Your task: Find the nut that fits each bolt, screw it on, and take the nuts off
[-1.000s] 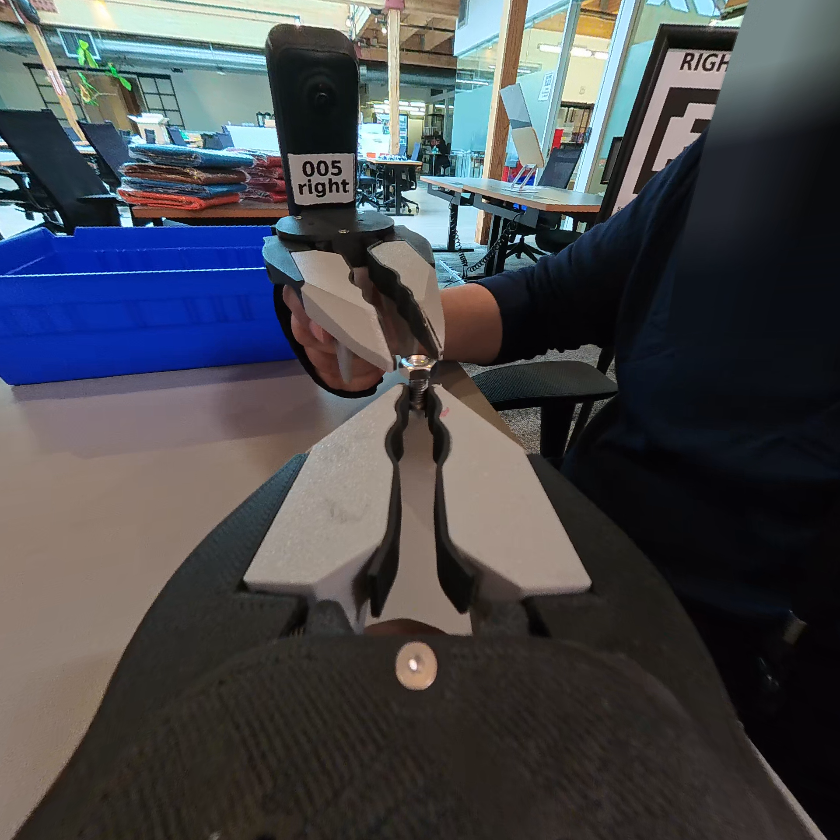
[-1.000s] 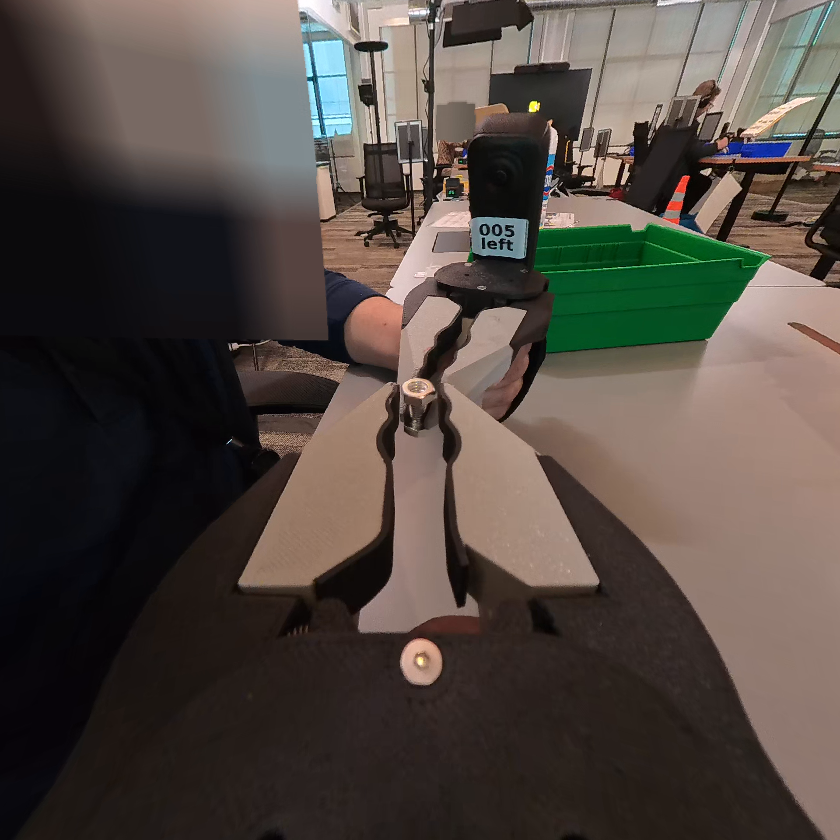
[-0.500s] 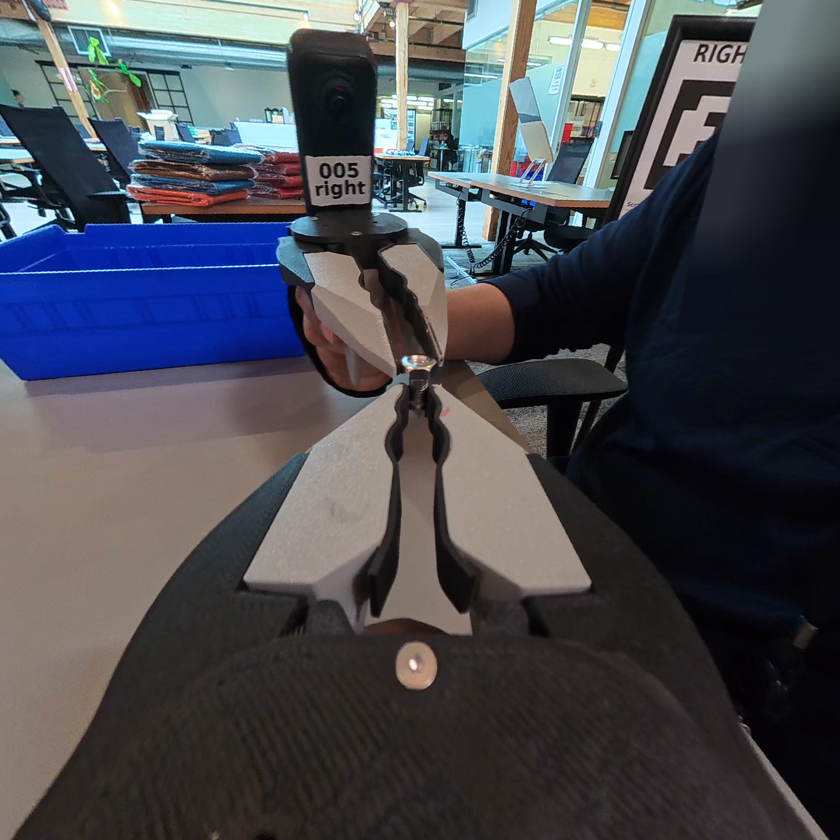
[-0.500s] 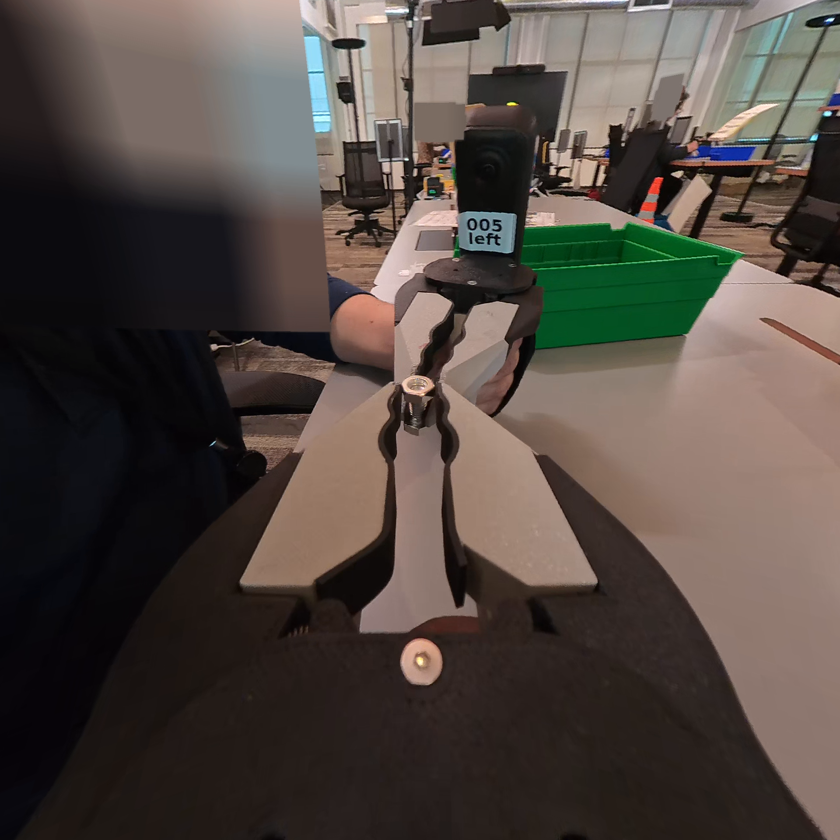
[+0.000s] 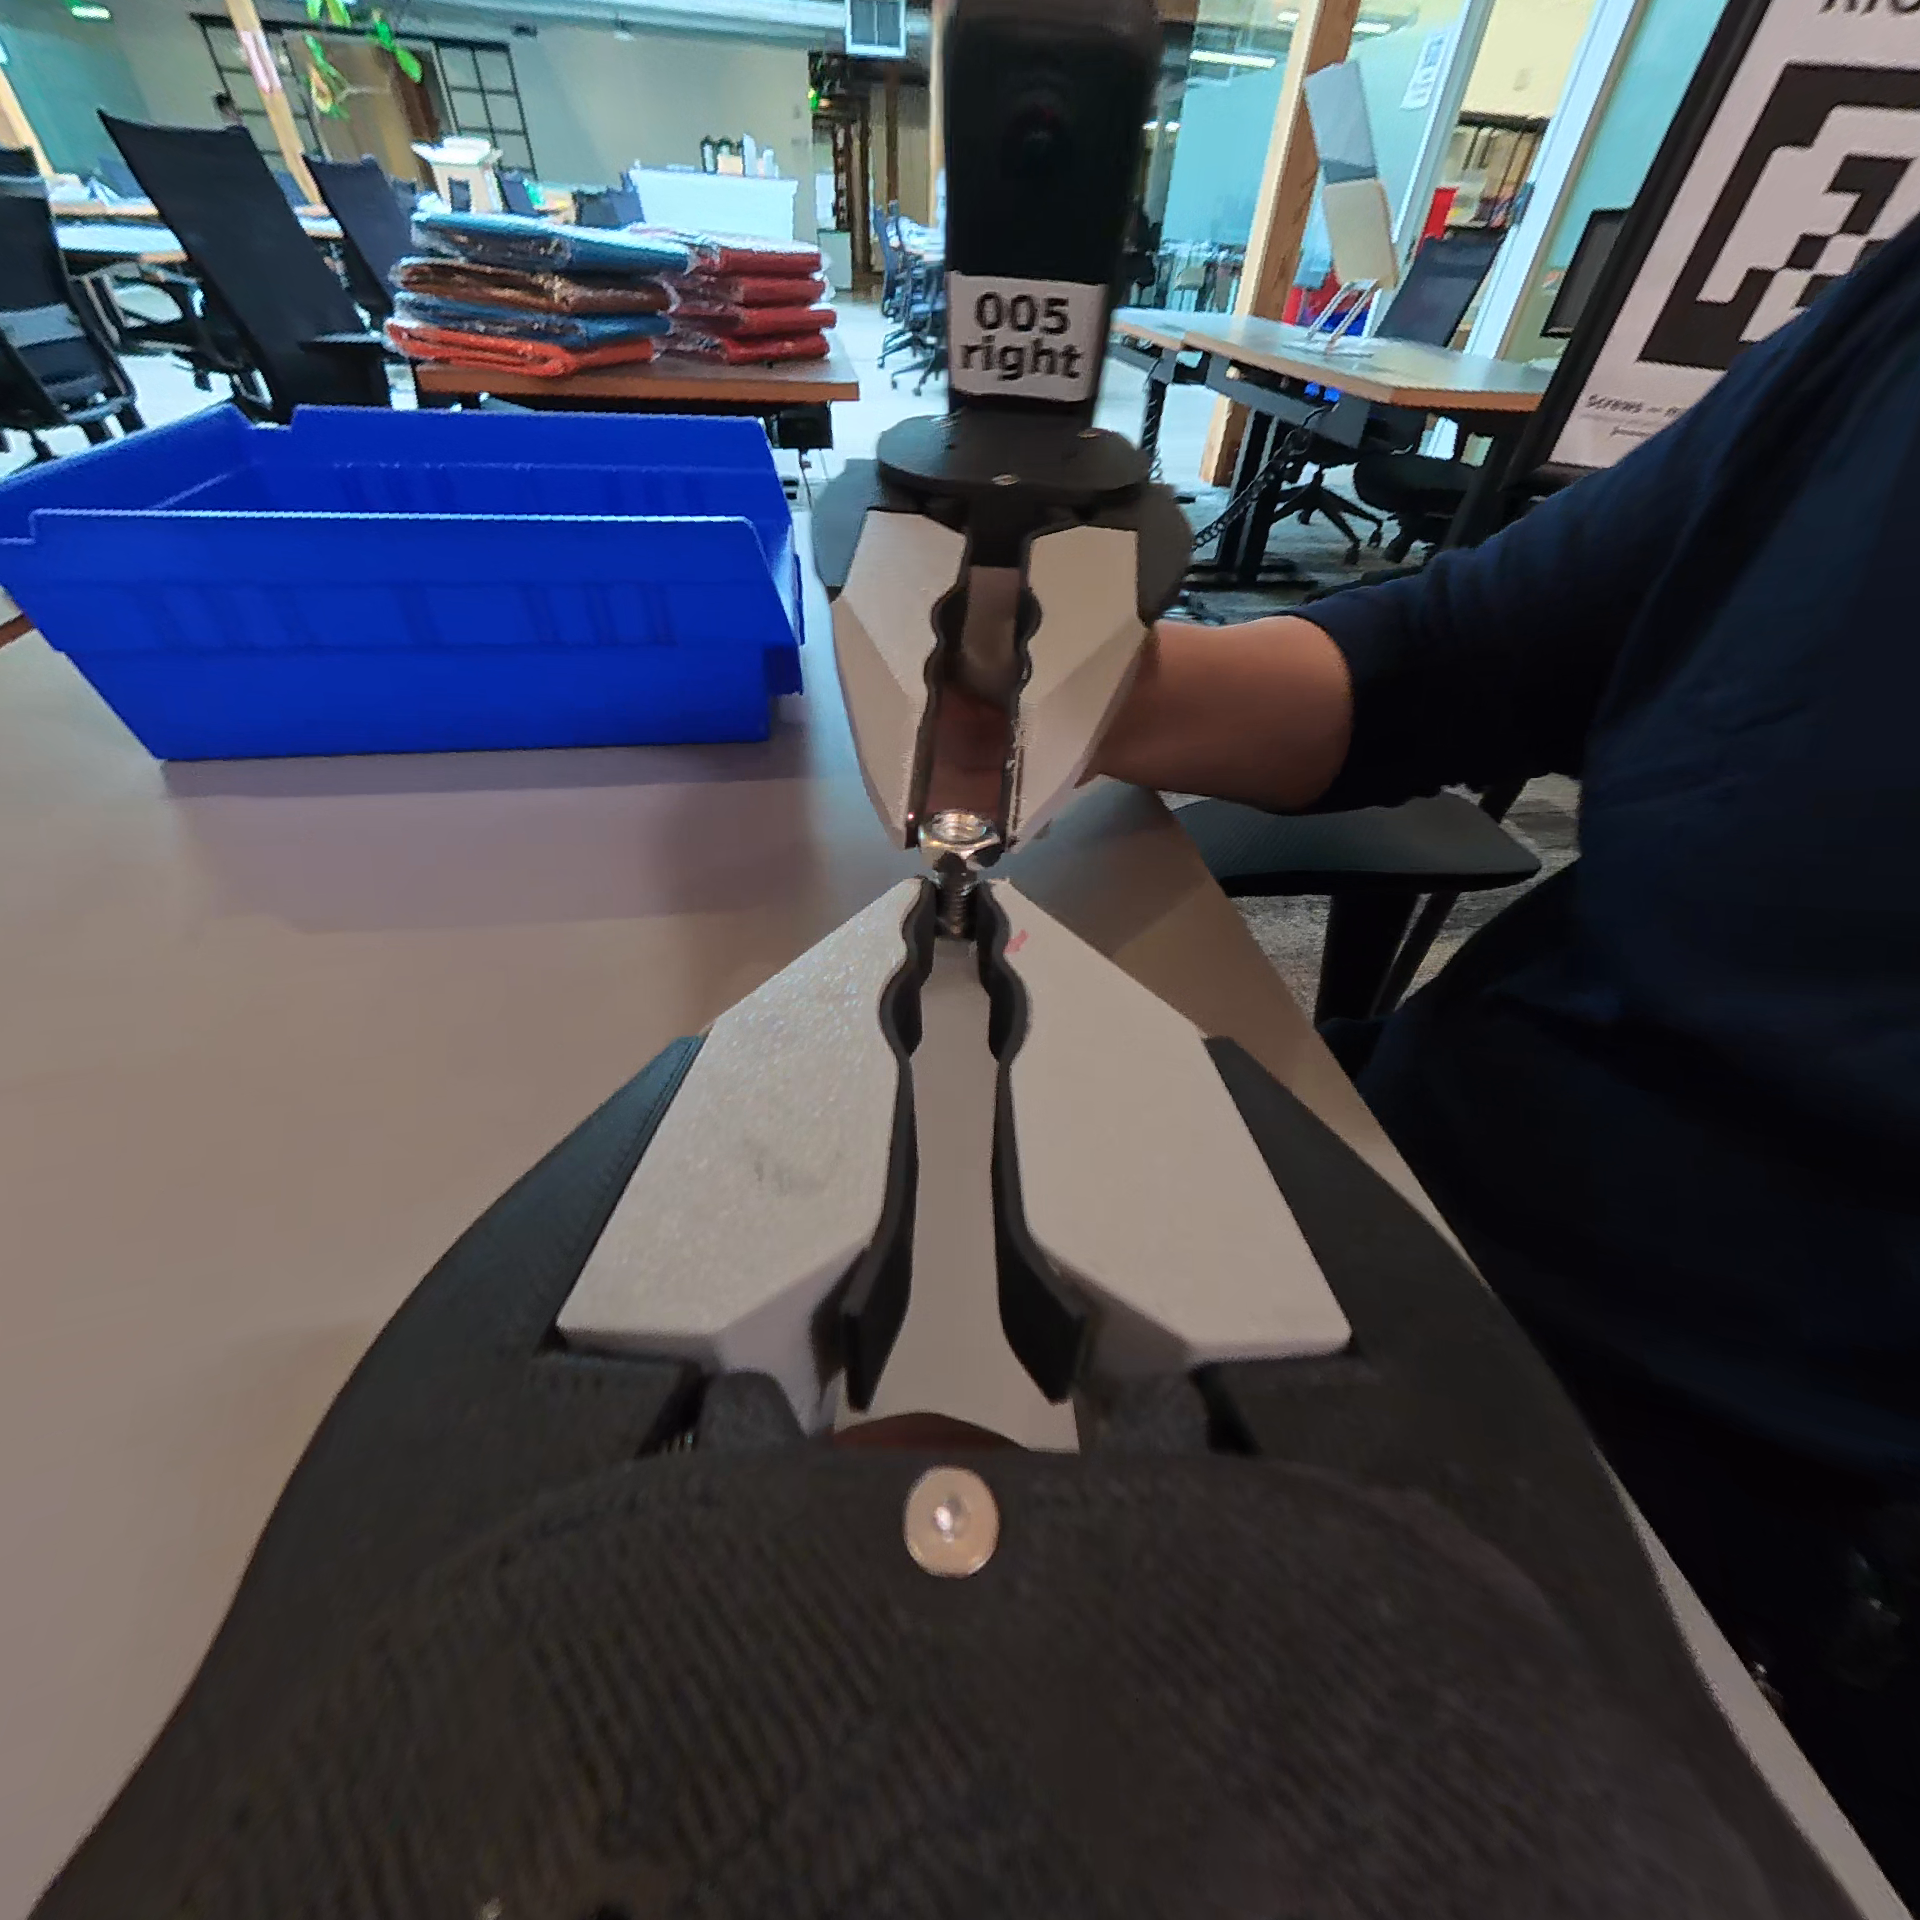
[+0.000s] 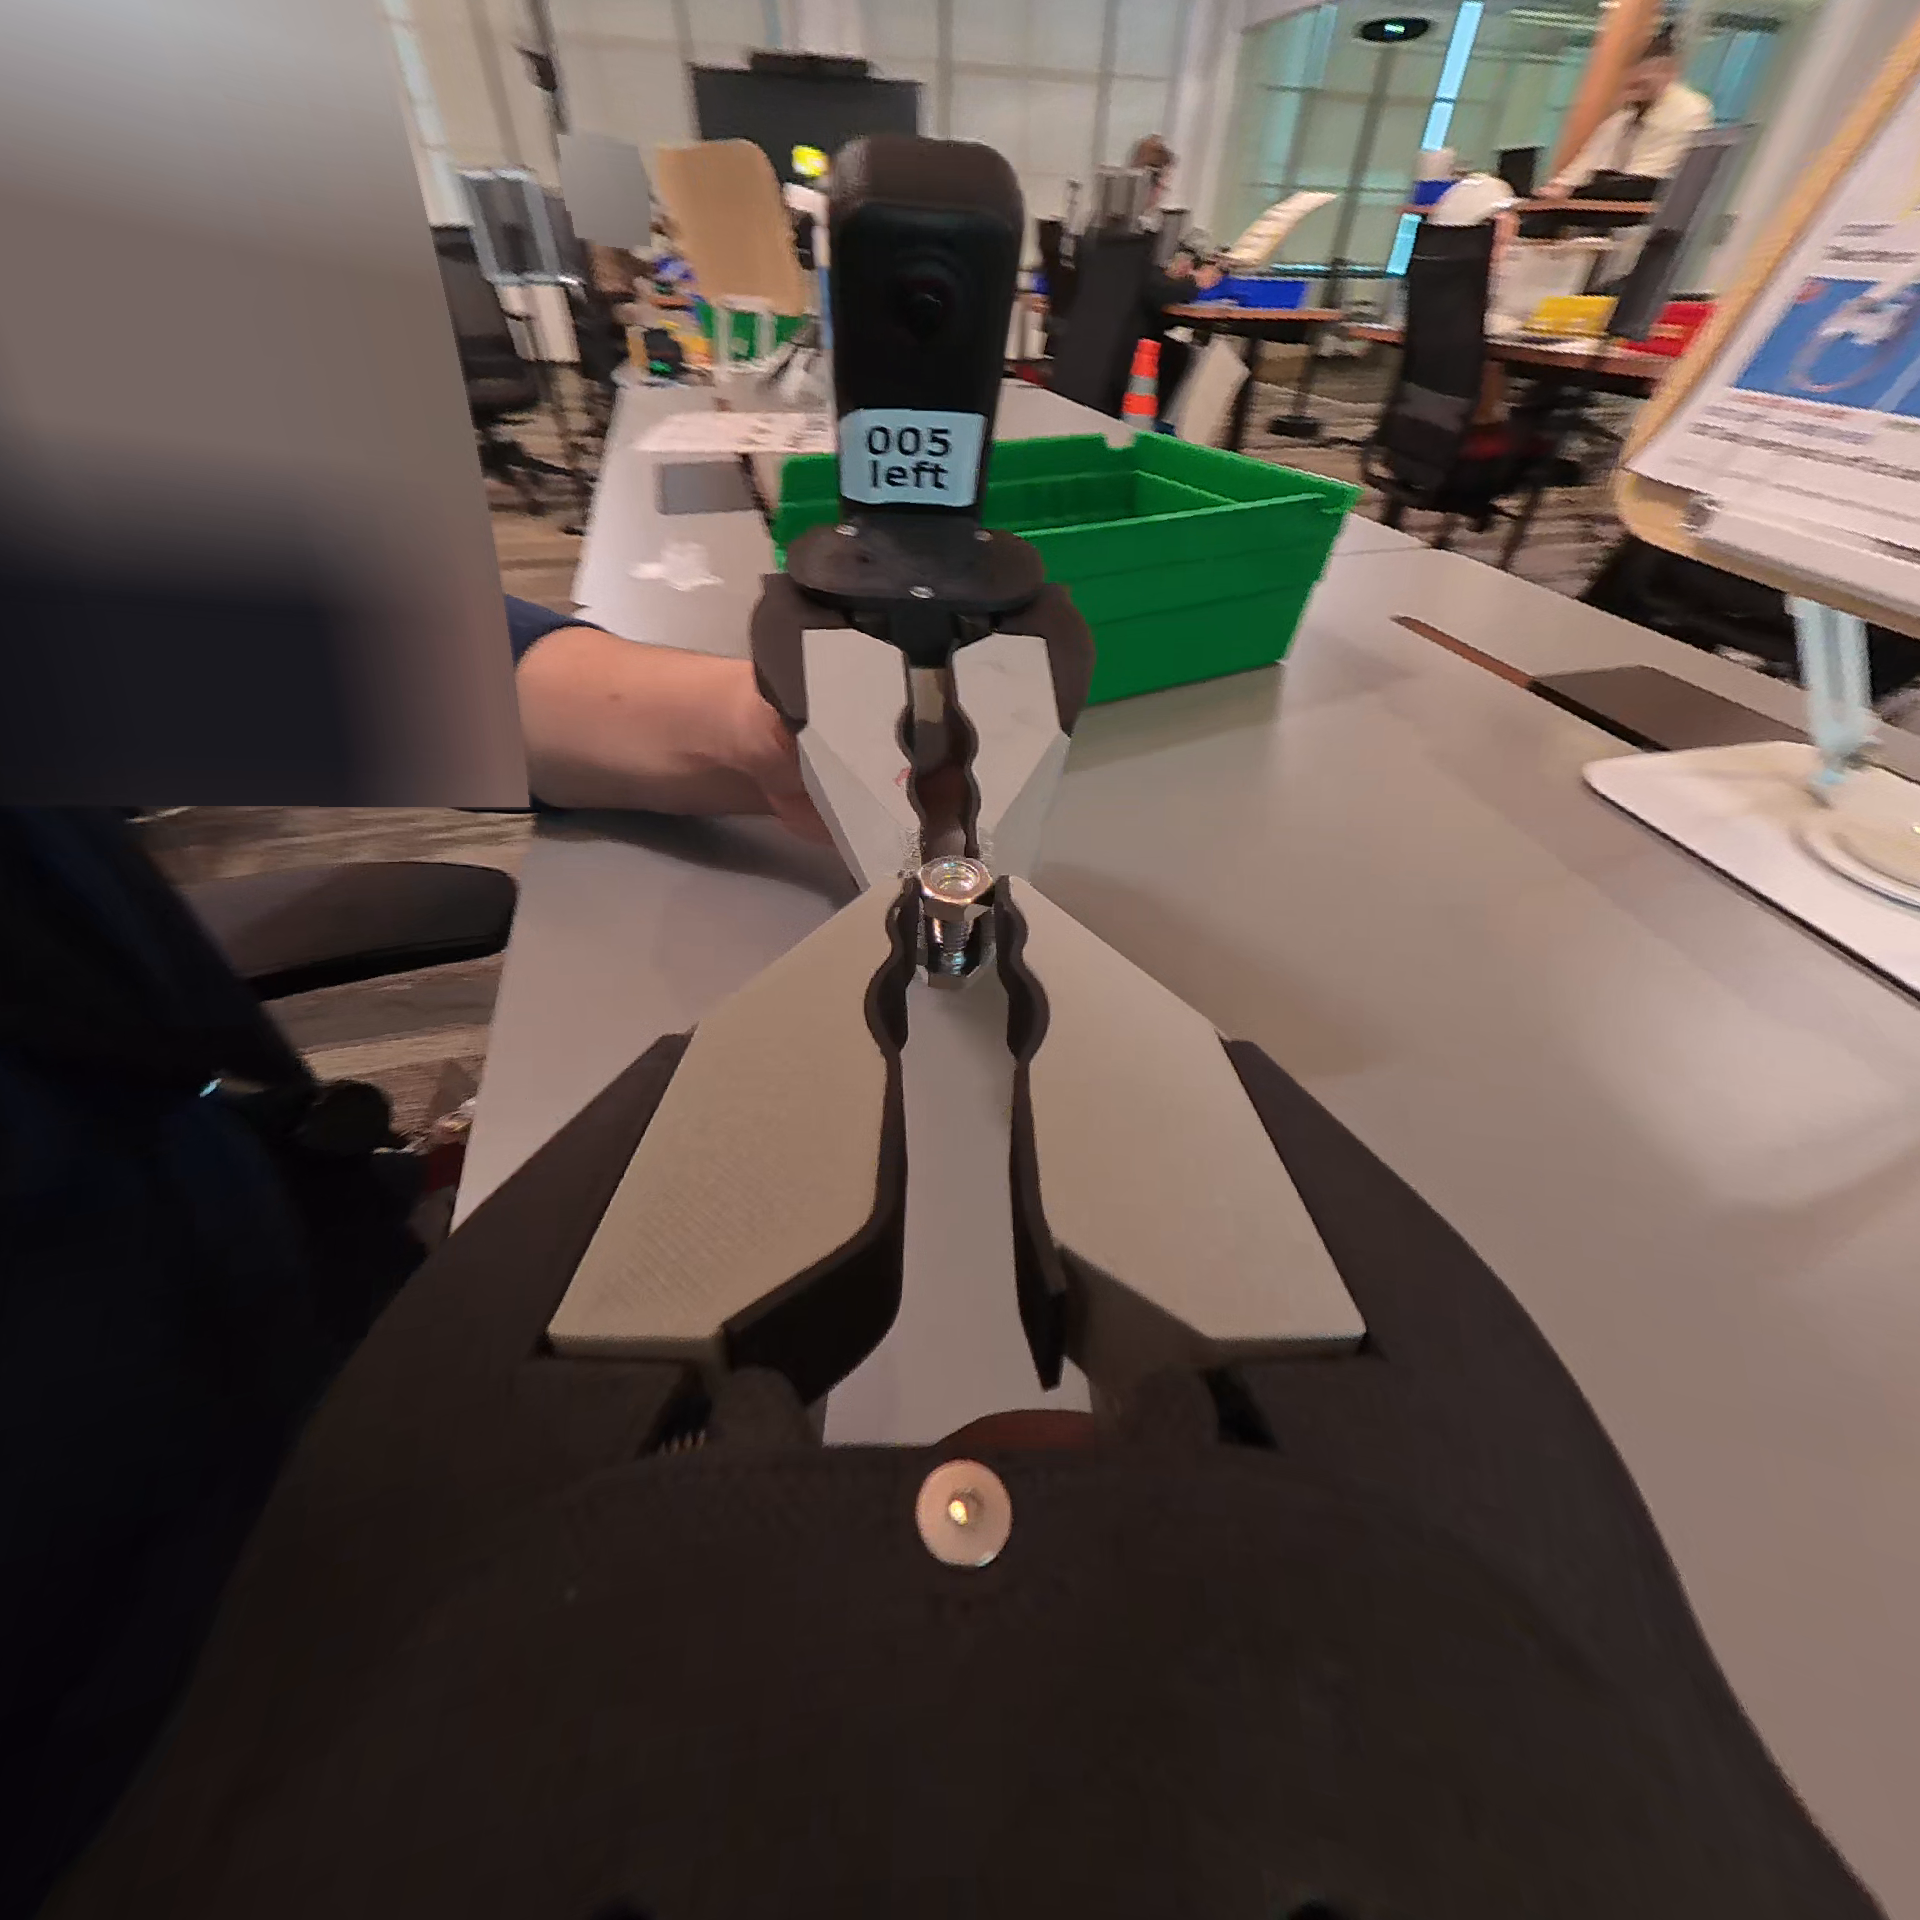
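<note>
A small silver bolt [image 5: 954, 916] stands upright between the two grippers, above the grey table [image 5: 312, 1039]. A silver hex nut [image 5: 958, 834] sits at the top of its thread. My left gripper [image 5: 954, 920] is shut on the bolt's threaded shaft. My right gripper [image 5: 961, 821] faces it tip to tip and is shut on the nut. In the right wrist view the nut [image 6: 948, 883] sits between my right gripper's [image 6: 951, 902] tips, with the thread and the bolt's head [image 6: 951, 971] below it. The left gripper [image 6: 940, 847] is just behind.
A blue bin [image 5: 416, 603] stands on the table behind the right gripper. A green bin [image 6: 1143, 561] stands behind the left gripper. A sign stand on a white base [image 6: 1766, 810] is at the right. The person's dark-sleeved arm [image 5: 1558, 675] and the table edge are close by. The tips of both grippers are at nearly the same place.
The right gripper has turned from a tilted pose to square-on while still holding the nut on the bolt. Both views have swung sideways. The left gripper's grip on the bolt is unchanged.
</note>
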{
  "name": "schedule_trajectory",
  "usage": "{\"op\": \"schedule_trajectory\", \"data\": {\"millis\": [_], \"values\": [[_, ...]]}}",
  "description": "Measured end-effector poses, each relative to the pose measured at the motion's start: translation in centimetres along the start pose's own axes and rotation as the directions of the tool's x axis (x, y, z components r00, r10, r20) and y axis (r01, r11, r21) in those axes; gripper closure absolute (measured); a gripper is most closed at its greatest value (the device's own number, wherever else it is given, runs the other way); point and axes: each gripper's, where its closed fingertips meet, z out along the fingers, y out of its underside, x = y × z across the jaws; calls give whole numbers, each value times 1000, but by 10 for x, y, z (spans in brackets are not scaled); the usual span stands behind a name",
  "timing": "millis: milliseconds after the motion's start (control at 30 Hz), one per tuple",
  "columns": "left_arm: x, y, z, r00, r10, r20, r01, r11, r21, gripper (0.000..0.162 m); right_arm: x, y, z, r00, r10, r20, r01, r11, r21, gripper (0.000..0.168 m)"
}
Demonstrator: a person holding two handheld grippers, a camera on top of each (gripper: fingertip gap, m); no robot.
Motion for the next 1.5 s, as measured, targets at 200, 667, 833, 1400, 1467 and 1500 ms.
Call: {"op": "schedule_trajectory", "data": {"millis": [200,667,833,1400,1467,1500], "values": [[-7,5,2,999,-12,40,13,1000,-26,157,7,6,1,988,52,-143,-51,999,7,157],[-15,14,5,996,-50,78,55,997,-58,157,15,16,2,902,144,-407,-130,990,62,157],[-12,6,1,997,-69,44,69,998,-11,157,9,0,-4,967,127,-223,-107,990,97,148],[26,-7,-2,987,13,-157,-5,999,53,157,-29,-6,-3,965,-36,260,16,997,76,153],[26,-7,-2,987,13,-162,-5,999,51,157,-30,-5,-2,963,-32,269,12,997,76,153],[27,-6,-2,987,14,-162,-6,999,50,157,-30,-5,-1,962,-34,272,15,997,74,154]]}}
